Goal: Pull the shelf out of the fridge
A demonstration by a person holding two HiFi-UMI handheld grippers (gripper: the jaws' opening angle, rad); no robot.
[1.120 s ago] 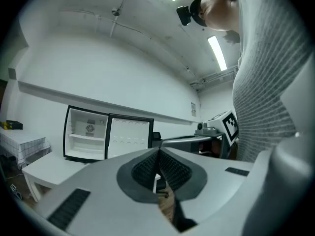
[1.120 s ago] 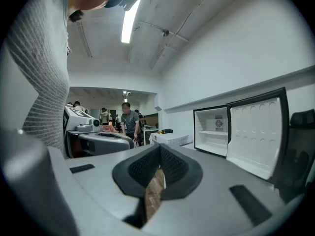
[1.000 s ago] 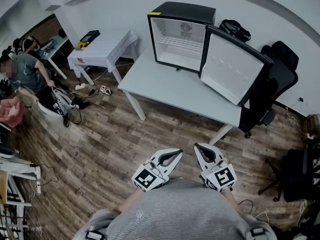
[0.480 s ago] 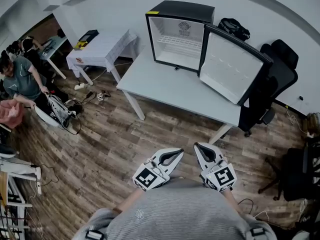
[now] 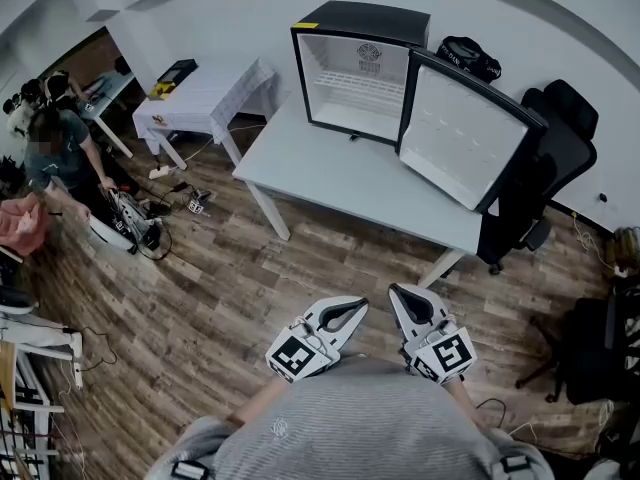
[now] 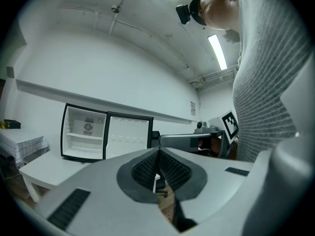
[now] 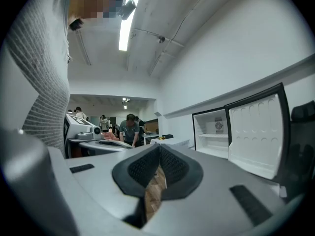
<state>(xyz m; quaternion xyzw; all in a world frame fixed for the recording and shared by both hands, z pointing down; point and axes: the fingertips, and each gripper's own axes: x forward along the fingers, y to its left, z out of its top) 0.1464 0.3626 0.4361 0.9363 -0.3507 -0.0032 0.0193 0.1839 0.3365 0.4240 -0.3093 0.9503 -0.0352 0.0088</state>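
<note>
Well away, open fridge (image 5: 366, 20) with shelf (image 5: 364, 94) inside; left gripper (image 5: 354, 307) and right gripper (image 5: 399, 294) jaws together, empty.

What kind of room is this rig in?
Looks like an office or lab workspace, not a kitchen: a mini fridge with its door open stands on a white table, a black office chair beside it, and a person bends over gear and cables on the wood floor.
</note>
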